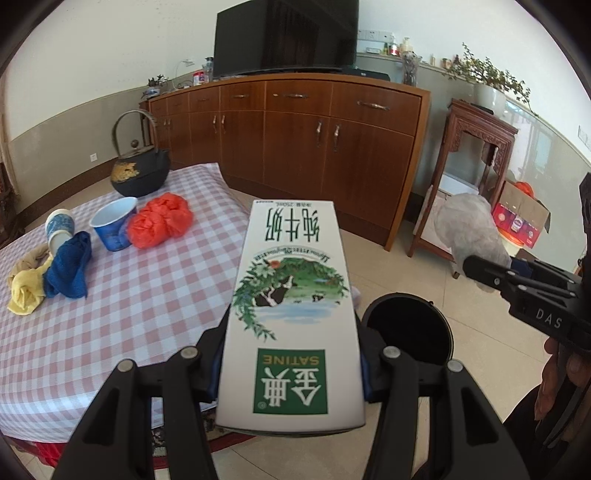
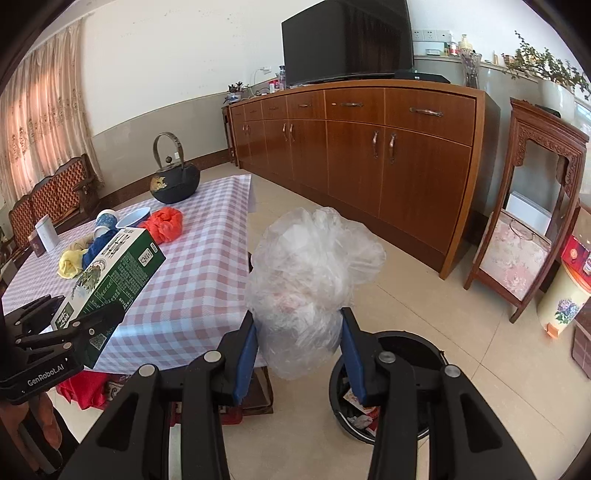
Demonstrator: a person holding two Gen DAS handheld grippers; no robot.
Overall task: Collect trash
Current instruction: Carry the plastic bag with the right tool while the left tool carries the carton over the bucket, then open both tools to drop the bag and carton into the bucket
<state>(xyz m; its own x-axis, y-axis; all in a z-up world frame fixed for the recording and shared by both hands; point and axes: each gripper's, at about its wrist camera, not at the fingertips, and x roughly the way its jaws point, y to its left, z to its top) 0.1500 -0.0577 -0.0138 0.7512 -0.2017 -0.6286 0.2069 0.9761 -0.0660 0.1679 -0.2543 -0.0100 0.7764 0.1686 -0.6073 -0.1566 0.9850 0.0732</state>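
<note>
My left claw (image 1: 291, 369) grips the carton (image 1: 291, 314); right claw (image 2: 297, 350) grips the bag (image 2: 310, 280); next, release both over the bin (image 2: 391, 384).

A black iron kettle (image 1: 140, 171) stands at the far end of the checked tablecloth (image 1: 110, 314). In front of the kettle are 2 blue-and-white cups (image 1: 115, 223), 1 upright, 1 (image 1: 59, 229) tipped over. A blue cloth (image 1: 70, 267) and a yellow cloth (image 1: 26, 291) lie nearer still. Behind the kettle runs a wooden sideboard (image 1: 314, 147) carrying a dark television (image 1: 286, 35).
</note>
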